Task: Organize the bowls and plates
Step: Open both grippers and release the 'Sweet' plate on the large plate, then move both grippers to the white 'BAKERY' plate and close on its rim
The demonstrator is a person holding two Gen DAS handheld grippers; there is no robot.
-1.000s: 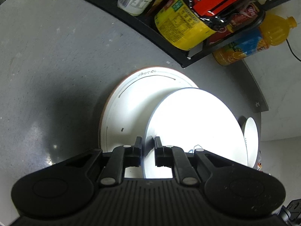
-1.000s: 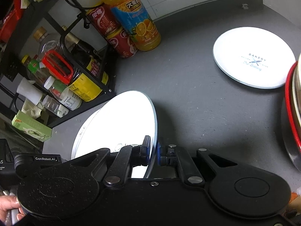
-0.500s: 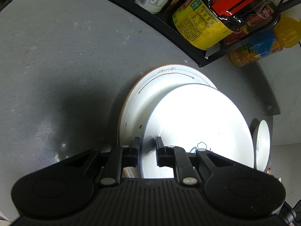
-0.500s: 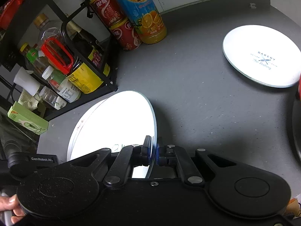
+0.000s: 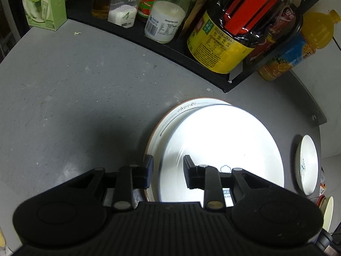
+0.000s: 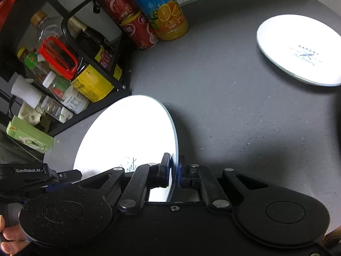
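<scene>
A white plate [image 5: 221,149] lies on a larger brown-rimmed plate [image 5: 168,123] on the grey table. My left gripper [image 5: 167,170] is open, its fingers astride the near rim of the white plate and not gripping it. My right gripper [image 6: 174,171] is shut on the same white plate [image 6: 132,132] at its right rim. The left gripper's body [image 6: 29,170] shows at the left of the right wrist view. A third plate marked BAKERY [image 6: 300,49] lies apart at the far right and also shows in the left wrist view [image 5: 307,164].
A black rack [image 5: 191,55] with jars, bottles and a large yellow-labelled bottle [image 5: 221,42] stands just behind the plates. An orange juice bottle [image 6: 164,10] and red cans [image 6: 127,15] stand beside it. A green box [image 5: 42,2] is at the far left. Stacked bowls [image 5: 326,209] sit at the right edge.
My left gripper has opened and let go of the white plate. The plate has come down from tilted to nearly flat on the larger plate. My right gripper still holds its rim.
</scene>
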